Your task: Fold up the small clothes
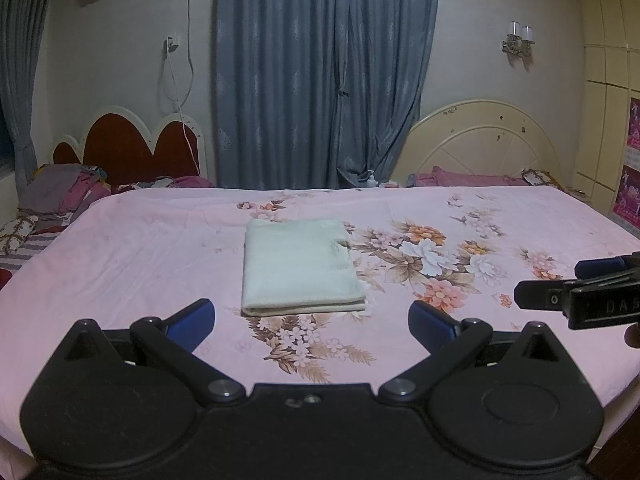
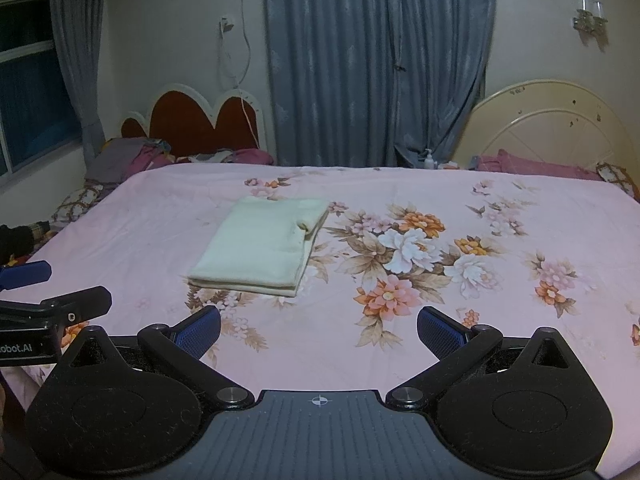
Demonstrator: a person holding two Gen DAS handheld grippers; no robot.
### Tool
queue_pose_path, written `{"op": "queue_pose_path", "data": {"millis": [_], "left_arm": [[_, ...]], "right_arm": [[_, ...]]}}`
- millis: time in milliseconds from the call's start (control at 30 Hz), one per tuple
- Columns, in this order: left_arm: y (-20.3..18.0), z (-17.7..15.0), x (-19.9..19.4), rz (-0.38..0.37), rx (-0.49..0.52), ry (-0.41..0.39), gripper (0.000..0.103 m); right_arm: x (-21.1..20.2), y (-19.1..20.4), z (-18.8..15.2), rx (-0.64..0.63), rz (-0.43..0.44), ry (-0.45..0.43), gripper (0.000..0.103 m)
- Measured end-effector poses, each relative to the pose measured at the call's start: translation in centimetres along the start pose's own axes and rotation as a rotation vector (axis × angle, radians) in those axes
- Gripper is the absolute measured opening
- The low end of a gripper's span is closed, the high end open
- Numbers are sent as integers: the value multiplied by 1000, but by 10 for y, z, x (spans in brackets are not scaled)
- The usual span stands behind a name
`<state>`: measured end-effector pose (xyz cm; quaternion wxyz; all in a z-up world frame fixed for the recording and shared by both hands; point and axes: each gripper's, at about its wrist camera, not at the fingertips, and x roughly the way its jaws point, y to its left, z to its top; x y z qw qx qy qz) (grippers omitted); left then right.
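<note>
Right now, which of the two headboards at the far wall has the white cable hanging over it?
The red scalloped headboard on the left; the white cable hangs down across it. The cream round headboard on the right has none.

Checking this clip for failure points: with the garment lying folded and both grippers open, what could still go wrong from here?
1. The folded cream garment shows a loose flap at its right edge; a careless pinch there may unfold it.
2. Its stacked layers at the near edge could separate if only the top one is grabbed.
3. The left gripper and right gripper hang side by side, so they might collide when closing in together.
</note>
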<state>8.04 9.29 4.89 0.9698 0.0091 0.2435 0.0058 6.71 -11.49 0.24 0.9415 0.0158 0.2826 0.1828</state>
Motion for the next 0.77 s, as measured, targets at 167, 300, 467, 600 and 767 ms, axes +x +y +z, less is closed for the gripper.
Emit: {"op": "queue_pose_path", "data": {"millis": [167, 300, 467, 600, 767], "left_arm": [[0, 0, 0, 3, 1, -1, 103], [2, 1, -1, 8, 4, -8, 103], [4, 2, -1, 9, -1, -15, 103], [5, 2, -1, -4, 18, -17, 102], [6, 4, -1, -1, 3, -15, 102]], "right_arm": [[0, -1, 1, 0, 1, -1, 103], [1, 1, 2, 0, 3, -5, 103], [1, 2, 4, -1, 5, -10, 103], [0, 3, 5, -4, 8, -16, 103], [-1, 4, 5, -6, 9, -18, 103]]}}
